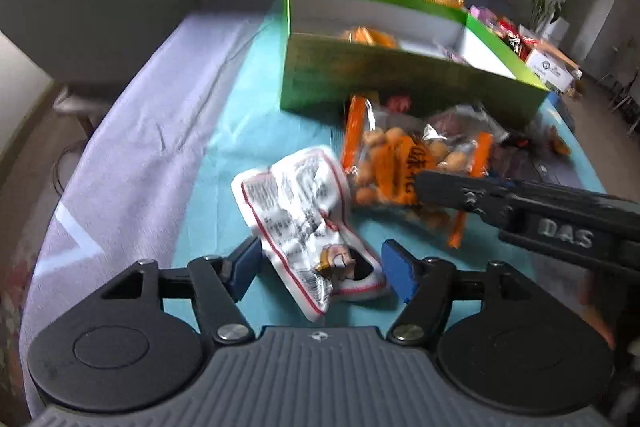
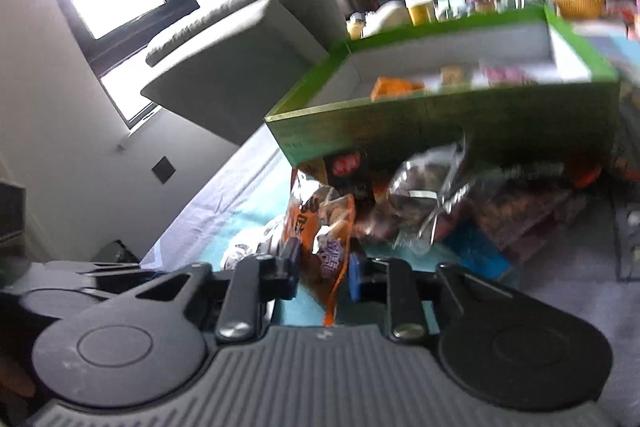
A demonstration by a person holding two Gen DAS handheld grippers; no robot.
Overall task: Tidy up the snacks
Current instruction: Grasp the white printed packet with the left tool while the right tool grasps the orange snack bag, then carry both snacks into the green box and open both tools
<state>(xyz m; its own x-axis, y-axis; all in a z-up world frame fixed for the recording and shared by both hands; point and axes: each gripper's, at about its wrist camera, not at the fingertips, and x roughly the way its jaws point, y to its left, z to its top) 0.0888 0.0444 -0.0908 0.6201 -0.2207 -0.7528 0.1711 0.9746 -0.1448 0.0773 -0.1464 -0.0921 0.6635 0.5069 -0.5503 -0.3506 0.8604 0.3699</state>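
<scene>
Fingers first: my left fingers (image 1: 322,273) stand wide, straddling a crinkly white packet (image 1: 304,223) printed with small text and red edging; the pads are clear of it on both sides. My right fingers (image 2: 322,269) are pinched on the edge of an orange bag (image 2: 328,239) of round puffed snacks, clear film showing the pieces inside. Sorting is midway, I judge: the bag is gripped and needs lifting over the near wall of the green box (image 1: 400,79), a stiff cardboard carton with a white lining and a few packets already in it. Beyond, dark foil bags (image 2: 432,195) lie heaped on the teal cloth (image 1: 256,107) covering the counter.
</scene>
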